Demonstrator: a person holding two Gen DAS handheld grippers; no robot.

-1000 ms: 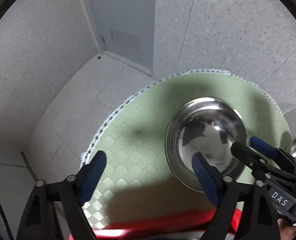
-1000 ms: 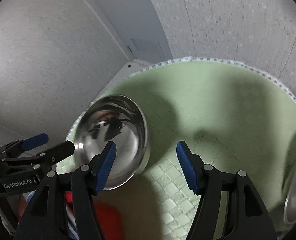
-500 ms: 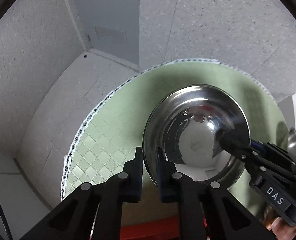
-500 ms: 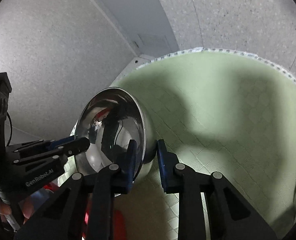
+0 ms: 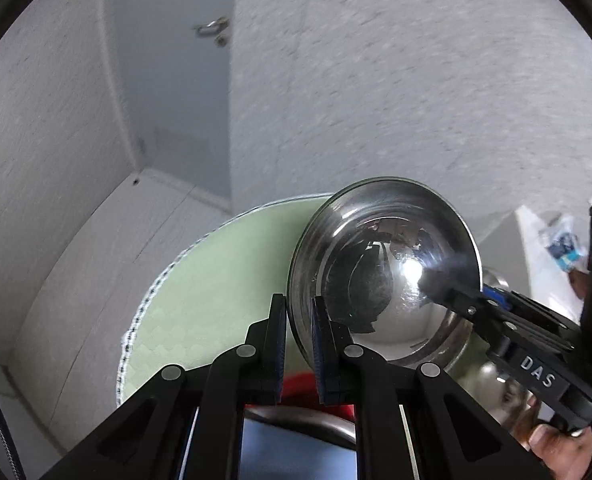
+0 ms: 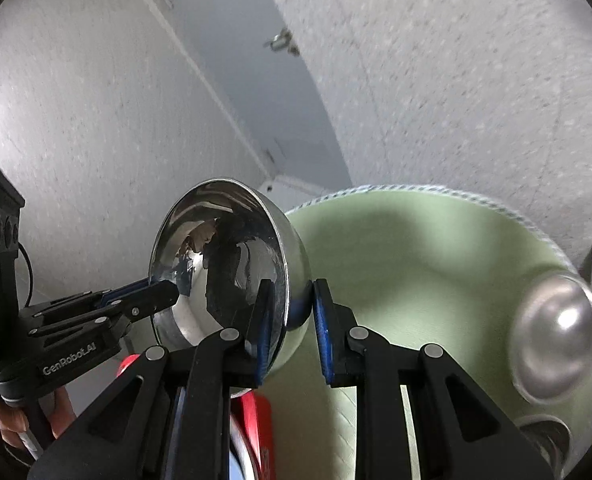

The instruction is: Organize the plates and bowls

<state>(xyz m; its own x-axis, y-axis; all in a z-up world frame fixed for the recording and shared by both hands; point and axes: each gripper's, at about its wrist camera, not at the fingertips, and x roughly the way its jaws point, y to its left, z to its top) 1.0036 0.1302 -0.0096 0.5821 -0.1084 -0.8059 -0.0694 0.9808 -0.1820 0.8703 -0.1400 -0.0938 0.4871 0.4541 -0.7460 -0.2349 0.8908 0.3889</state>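
Note:
A shiny steel bowl [image 5: 384,272] is held up in the air above the round green mat [image 5: 216,280]. My left gripper [image 5: 298,344] is shut on its left rim. My right gripper [image 6: 290,320] is shut on the opposite rim of the same bowl [image 6: 224,264], and its fingers show from the side in the left wrist view [image 5: 476,304]. The bowl's open side faces both cameras. A second steel bowl [image 6: 554,328] lies upside down at the mat's right side.
A red object [image 6: 252,416] sits below the grippers near the mat's front edge [image 6: 376,360]. Another steel rim [image 6: 548,432] shows at the lower right. Speckled walls and a grey door [image 5: 176,92] stand behind the table.
Both grippers closed on the bowl's rim from open a second ago. Together they have lifted the bowl off the mat and tilted up, so more wall and door show.

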